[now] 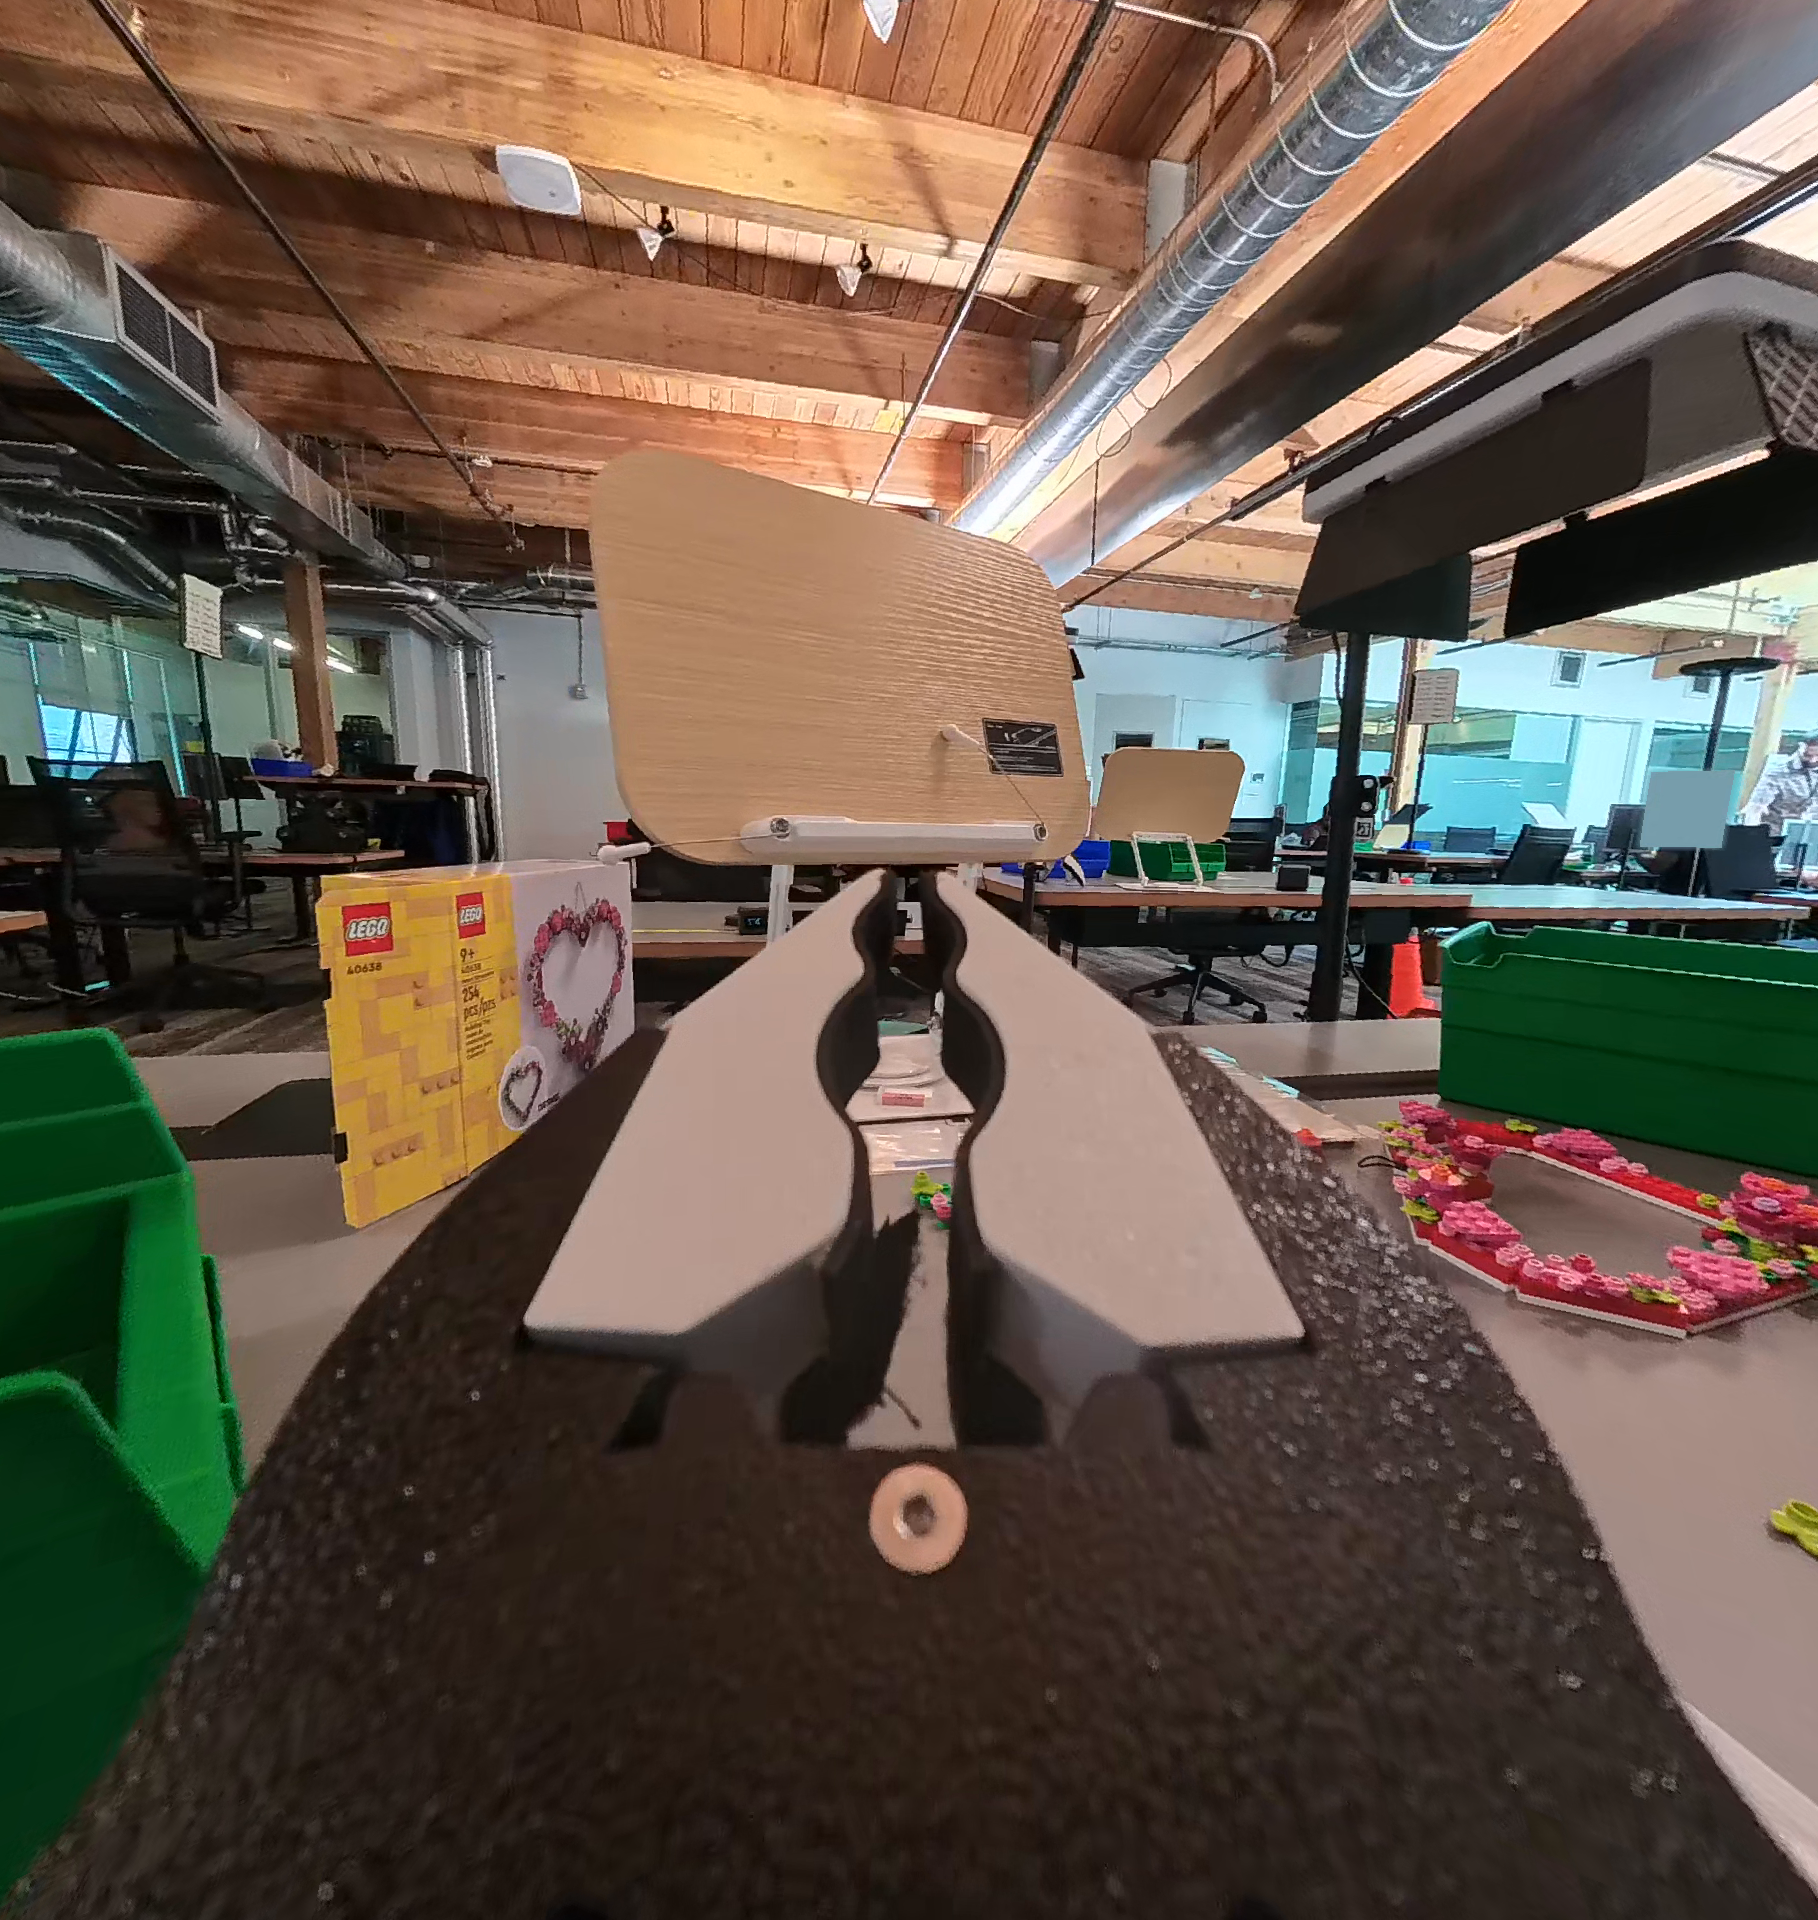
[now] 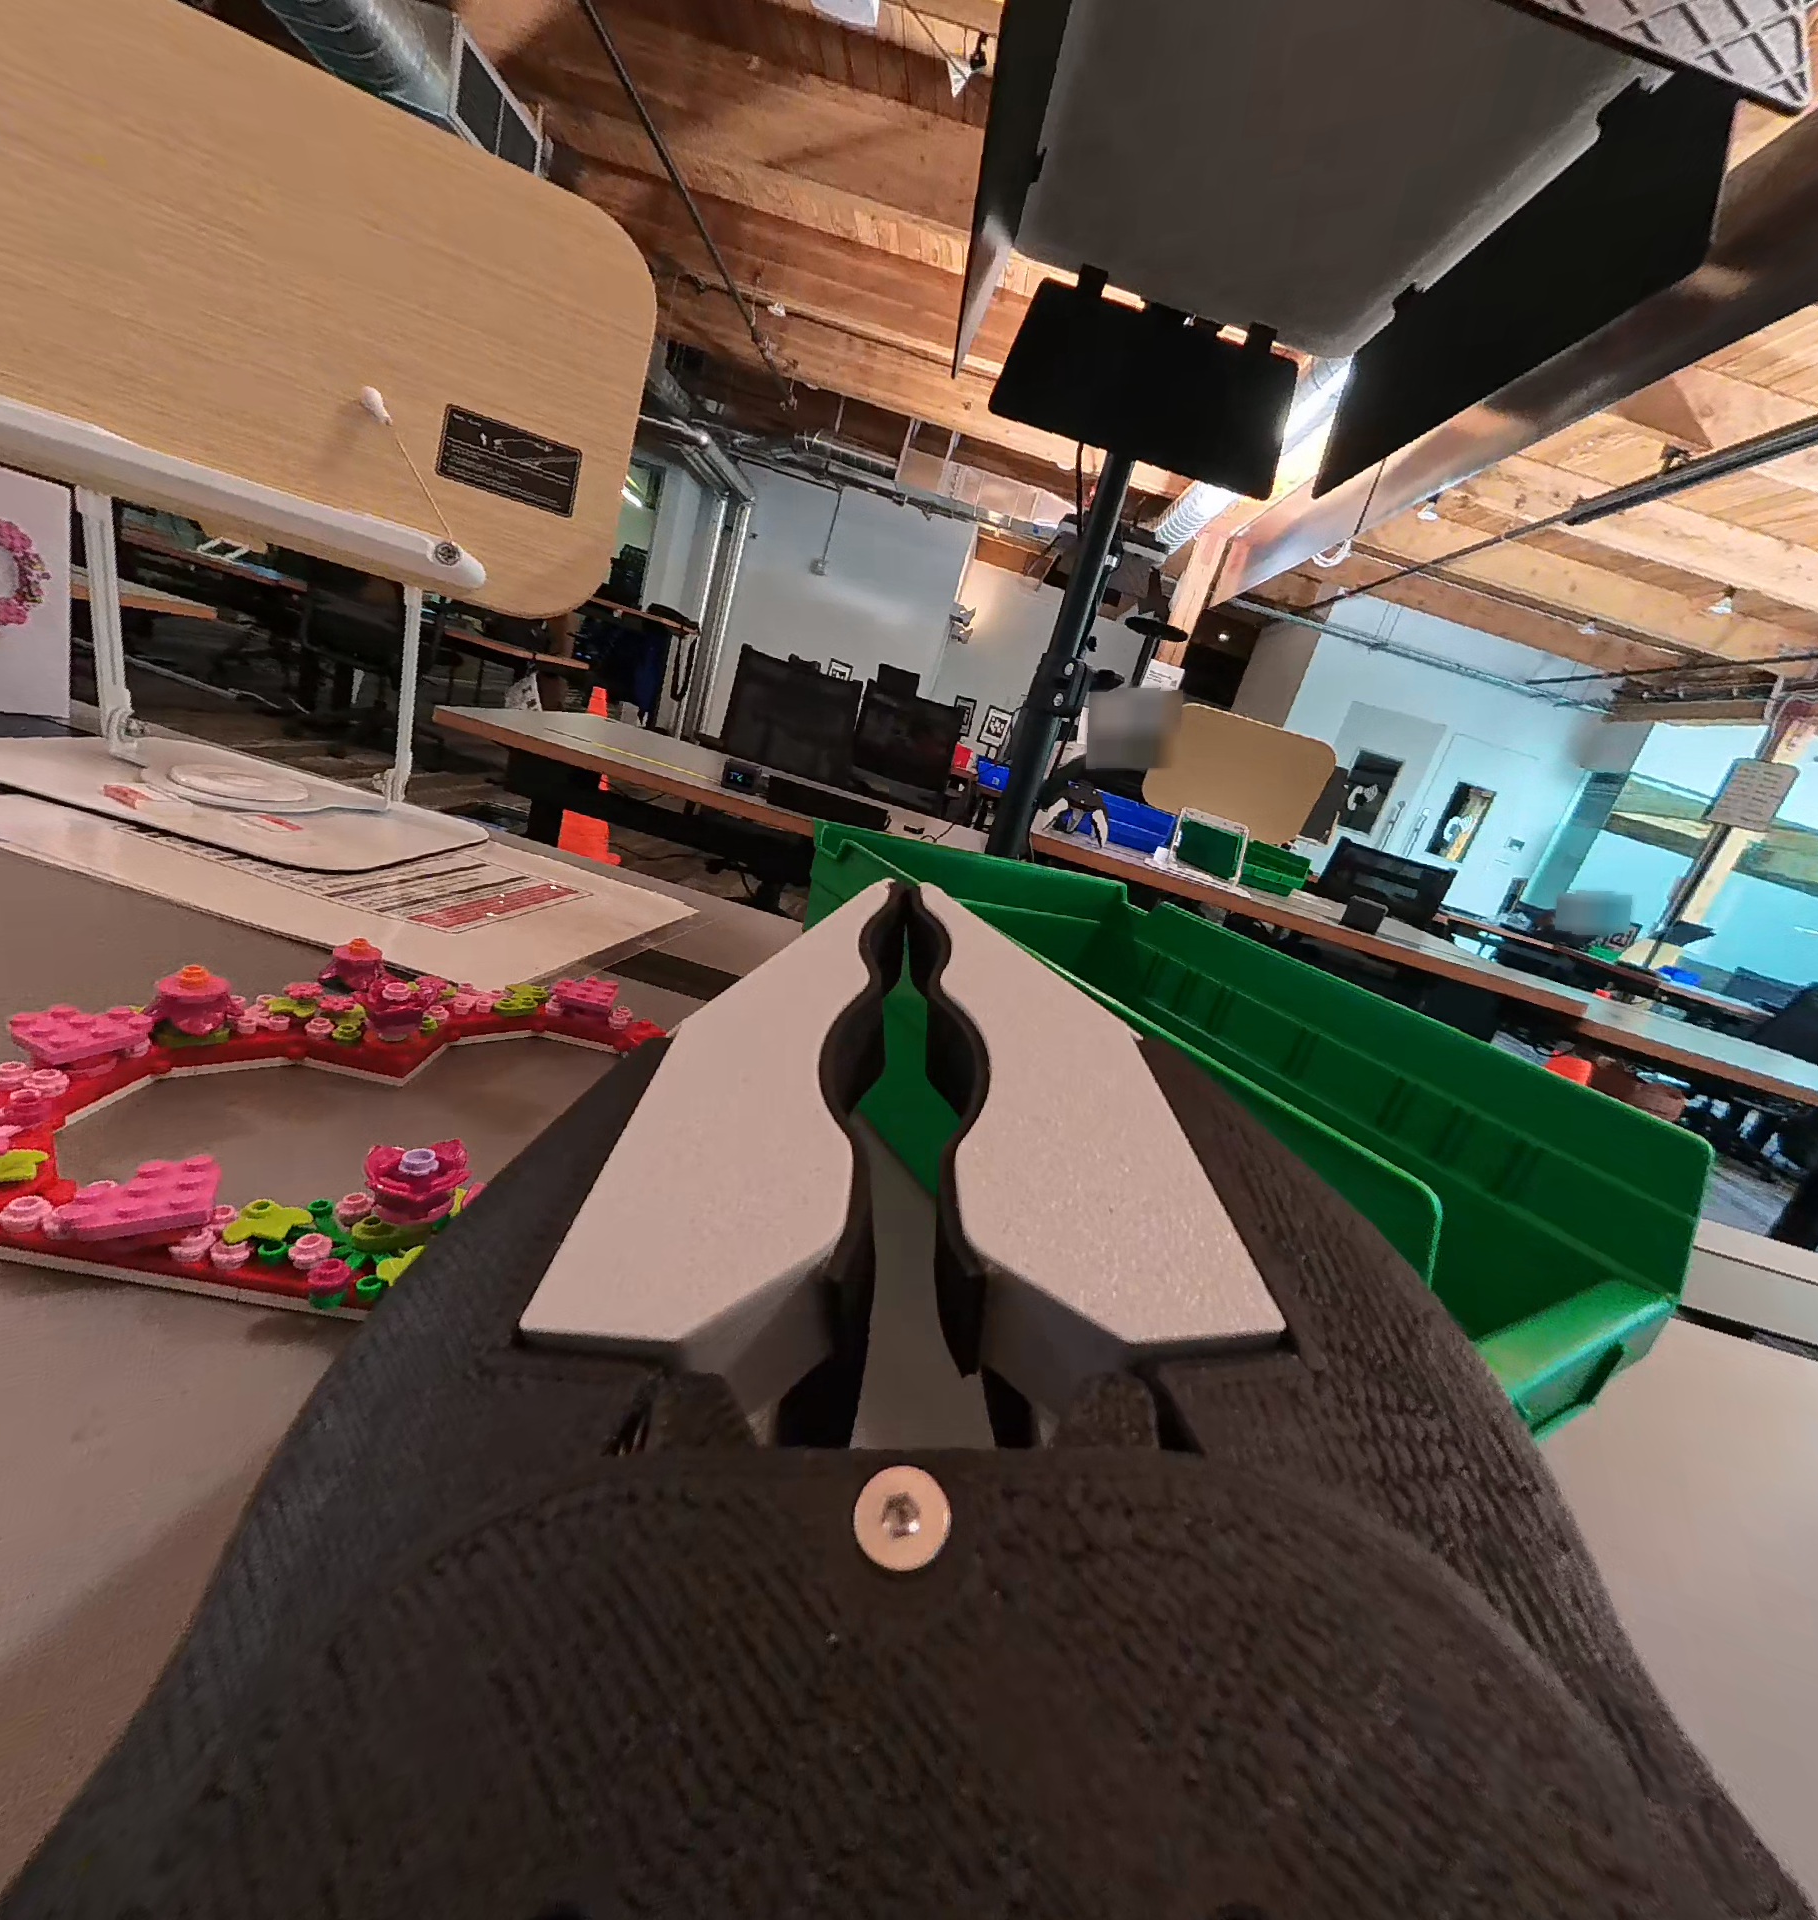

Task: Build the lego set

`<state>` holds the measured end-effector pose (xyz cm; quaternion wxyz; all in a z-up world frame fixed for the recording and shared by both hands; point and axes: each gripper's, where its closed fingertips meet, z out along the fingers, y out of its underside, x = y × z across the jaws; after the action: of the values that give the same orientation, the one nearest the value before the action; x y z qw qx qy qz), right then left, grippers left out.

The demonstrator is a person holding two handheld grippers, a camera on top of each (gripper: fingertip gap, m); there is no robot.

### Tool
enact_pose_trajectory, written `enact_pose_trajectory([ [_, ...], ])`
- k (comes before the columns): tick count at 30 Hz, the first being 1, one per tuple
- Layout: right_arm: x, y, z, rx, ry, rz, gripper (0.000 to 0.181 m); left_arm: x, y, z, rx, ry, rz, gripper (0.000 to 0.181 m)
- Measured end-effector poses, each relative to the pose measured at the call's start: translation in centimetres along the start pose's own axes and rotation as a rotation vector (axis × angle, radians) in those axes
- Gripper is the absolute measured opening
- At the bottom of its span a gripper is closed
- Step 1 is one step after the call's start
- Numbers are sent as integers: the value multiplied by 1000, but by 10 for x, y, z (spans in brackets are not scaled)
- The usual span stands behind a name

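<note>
Both grippers hover low over the tabletop [image 2: 261, 1507], level; left gripper [image 1: 906, 883] and right gripper [image 2: 905, 902] each pinched together, empty; one heart wreath [image 2: 209, 1122] lies between (two green bins [image 1: 1653, 1039] flank it, near the side edges).

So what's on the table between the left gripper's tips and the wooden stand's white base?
In the left wrist view, between the left gripper fingers: a small green-and-pink lego cluster, then clear plastic bags.
</note>
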<state>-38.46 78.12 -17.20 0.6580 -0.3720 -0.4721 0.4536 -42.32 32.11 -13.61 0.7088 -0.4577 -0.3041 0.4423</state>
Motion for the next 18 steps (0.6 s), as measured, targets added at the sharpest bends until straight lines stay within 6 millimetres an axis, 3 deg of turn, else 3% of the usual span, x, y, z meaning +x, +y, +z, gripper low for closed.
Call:
enact_pose_trajectory([
  [18,1,2,0,-7,0,13,0,5,1,1,-2,20,24,1],
])
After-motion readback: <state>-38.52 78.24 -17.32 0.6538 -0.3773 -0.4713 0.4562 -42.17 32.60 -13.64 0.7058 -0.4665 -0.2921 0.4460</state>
